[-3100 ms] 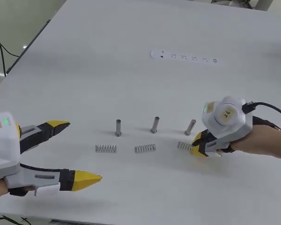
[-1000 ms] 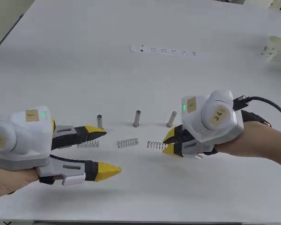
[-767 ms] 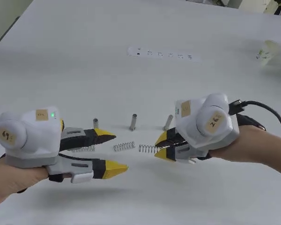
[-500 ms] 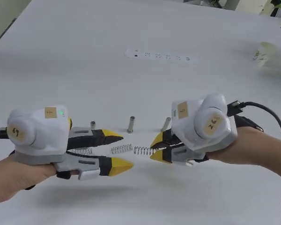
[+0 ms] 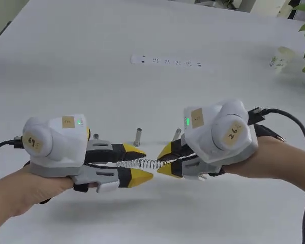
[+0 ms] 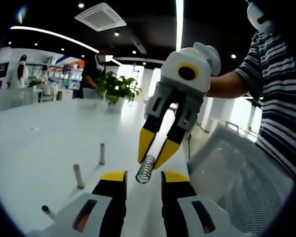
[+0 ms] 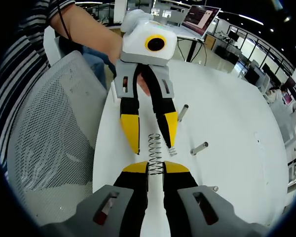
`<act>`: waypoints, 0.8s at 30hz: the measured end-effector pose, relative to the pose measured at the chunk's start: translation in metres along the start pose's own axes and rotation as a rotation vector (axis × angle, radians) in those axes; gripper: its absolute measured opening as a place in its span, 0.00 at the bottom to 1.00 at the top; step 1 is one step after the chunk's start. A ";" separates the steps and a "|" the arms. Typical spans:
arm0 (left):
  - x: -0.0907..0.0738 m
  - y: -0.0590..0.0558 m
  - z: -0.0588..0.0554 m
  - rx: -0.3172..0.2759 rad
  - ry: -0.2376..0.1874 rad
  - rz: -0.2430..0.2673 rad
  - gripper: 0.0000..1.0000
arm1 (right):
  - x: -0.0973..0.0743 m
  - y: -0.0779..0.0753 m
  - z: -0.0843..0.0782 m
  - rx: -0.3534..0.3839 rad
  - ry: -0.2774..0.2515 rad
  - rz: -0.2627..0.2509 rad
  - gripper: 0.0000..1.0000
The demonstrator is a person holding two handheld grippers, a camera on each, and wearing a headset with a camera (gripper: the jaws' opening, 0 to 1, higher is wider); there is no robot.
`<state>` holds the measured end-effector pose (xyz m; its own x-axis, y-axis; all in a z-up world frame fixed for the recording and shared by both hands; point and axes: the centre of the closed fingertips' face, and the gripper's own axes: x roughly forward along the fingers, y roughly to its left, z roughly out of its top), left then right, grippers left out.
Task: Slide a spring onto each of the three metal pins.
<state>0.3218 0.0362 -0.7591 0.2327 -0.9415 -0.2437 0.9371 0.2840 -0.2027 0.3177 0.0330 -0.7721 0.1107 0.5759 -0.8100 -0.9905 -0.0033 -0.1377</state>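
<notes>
Right claw (image 5: 163, 159) clamps a spring (image 7: 155, 148) whose free end sits inside the open left claw (image 5: 146, 162).

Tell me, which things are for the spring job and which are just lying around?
For the job: spring, held by the right gripper; three metal pins.
Just lying about: power strip; potted plant.

spring (image 5: 144, 163): silver coil, horizontal, lifted in the air | metal pins (image 5: 138, 137): three, upright, in a row
</notes>
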 end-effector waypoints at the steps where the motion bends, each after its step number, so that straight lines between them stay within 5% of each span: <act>1: 0.000 -0.001 -0.001 0.001 0.003 -0.003 0.18 | 0.000 0.000 0.000 -0.005 -0.002 -0.001 0.08; 13: 0.001 -0.003 0.001 0.032 -0.001 -0.001 0.04 | -0.001 0.002 0.000 -0.029 0.006 0.004 0.08; 24: 0.001 -0.010 0.003 0.044 0.004 -0.036 0.02 | -0.003 0.006 -0.001 -0.024 -0.015 0.005 0.08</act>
<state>0.3138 0.0317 -0.7549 0.1978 -0.9502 -0.2408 0.9554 0.2419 -0.1695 0.3113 0.0305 -0.7704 0.1042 0.5877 -0.8024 -0.9888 -0.0255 -0.1471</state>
